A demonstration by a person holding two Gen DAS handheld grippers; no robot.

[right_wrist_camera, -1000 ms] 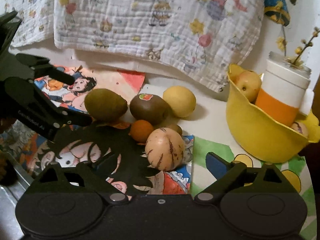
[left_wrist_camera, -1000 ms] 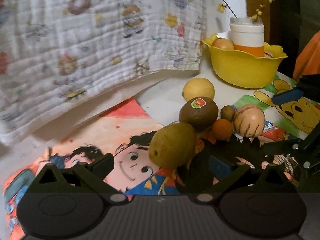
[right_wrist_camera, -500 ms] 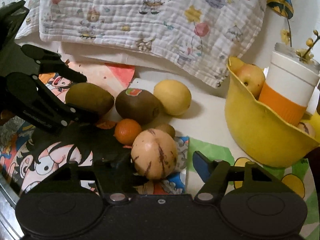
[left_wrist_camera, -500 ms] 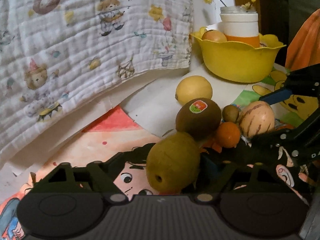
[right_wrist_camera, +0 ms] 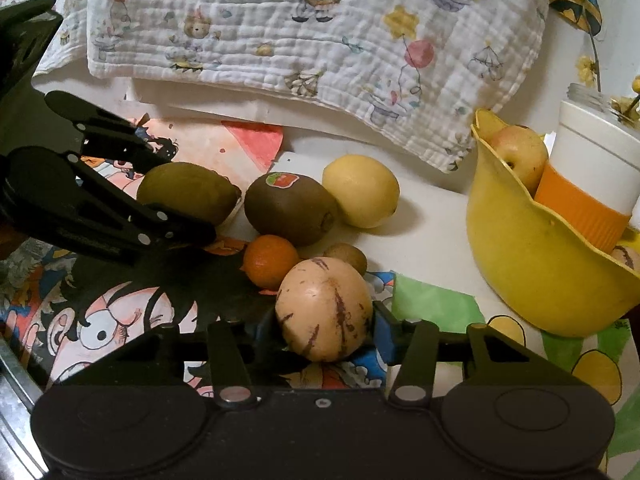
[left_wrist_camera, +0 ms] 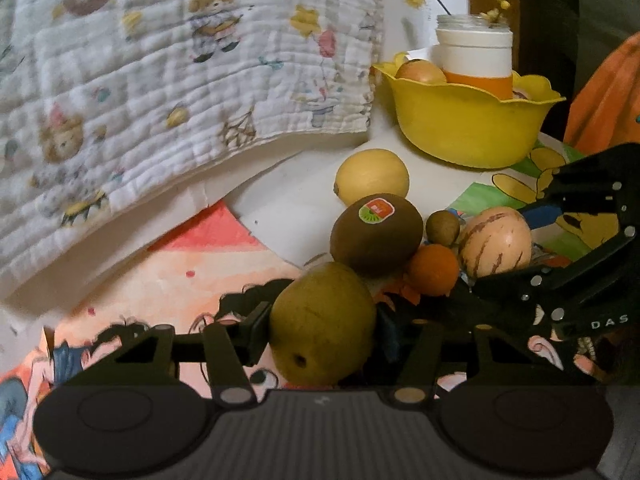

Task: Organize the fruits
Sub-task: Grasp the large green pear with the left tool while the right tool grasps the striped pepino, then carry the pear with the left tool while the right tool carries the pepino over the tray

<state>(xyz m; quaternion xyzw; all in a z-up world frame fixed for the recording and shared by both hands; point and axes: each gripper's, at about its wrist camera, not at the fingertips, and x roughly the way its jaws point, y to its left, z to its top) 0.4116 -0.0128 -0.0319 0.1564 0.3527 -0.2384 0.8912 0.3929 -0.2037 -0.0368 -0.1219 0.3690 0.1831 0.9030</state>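
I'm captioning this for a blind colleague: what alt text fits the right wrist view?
Right tongs have just been closing around a striped tan melon-like fruit on a cartoon-print mat; a stickered brown kiwi, yellow lemon and yellow plastic bowl lie beyond.

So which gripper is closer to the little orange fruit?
Right, though only narrowly. The right gripper grips the striped fruit touching the little orange fruit. The left gripper grips the green fruit, a bit farther away.
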